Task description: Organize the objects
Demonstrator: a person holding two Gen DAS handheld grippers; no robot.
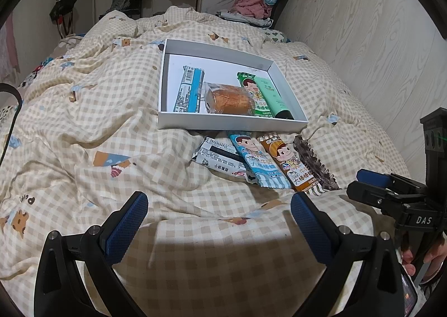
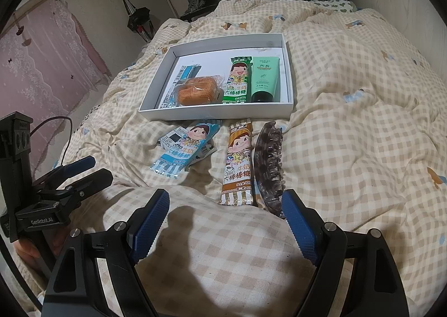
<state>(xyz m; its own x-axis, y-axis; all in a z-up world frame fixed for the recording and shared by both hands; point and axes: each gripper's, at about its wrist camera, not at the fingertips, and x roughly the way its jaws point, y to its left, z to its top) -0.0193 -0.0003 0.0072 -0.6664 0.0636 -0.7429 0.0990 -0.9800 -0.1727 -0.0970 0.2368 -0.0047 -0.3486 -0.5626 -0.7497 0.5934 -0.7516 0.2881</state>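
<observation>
On the checked quilt of the bed (image 2: 349, 127), a shallow white cardboard box (image 2: 156, 80) holds a blue packet, a wrapped cake (image 2: 195, 92), a green candy stick and a green tube (image 2: 264, 78). Before its near edge lie a blue candy stick (image 2: 184, 149), a brown candy stick (image 2: 239, 160) and a toothed plastic hair claw (image 2: 269, 166). The left hand-held gripper (image 1: 219, 226) and right hand-held gripper (image 2: 226, 226) gape wide, empty, ribbed blue pads apart.

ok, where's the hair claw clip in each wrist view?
Left wrist: hair claw clip right of centre, rightmost in the row of loose items.
Right wrist: clip low centre, by the right fingertip.
Shared landmark: in both, right of the brown candy wrapper, below the white box.
</observation>
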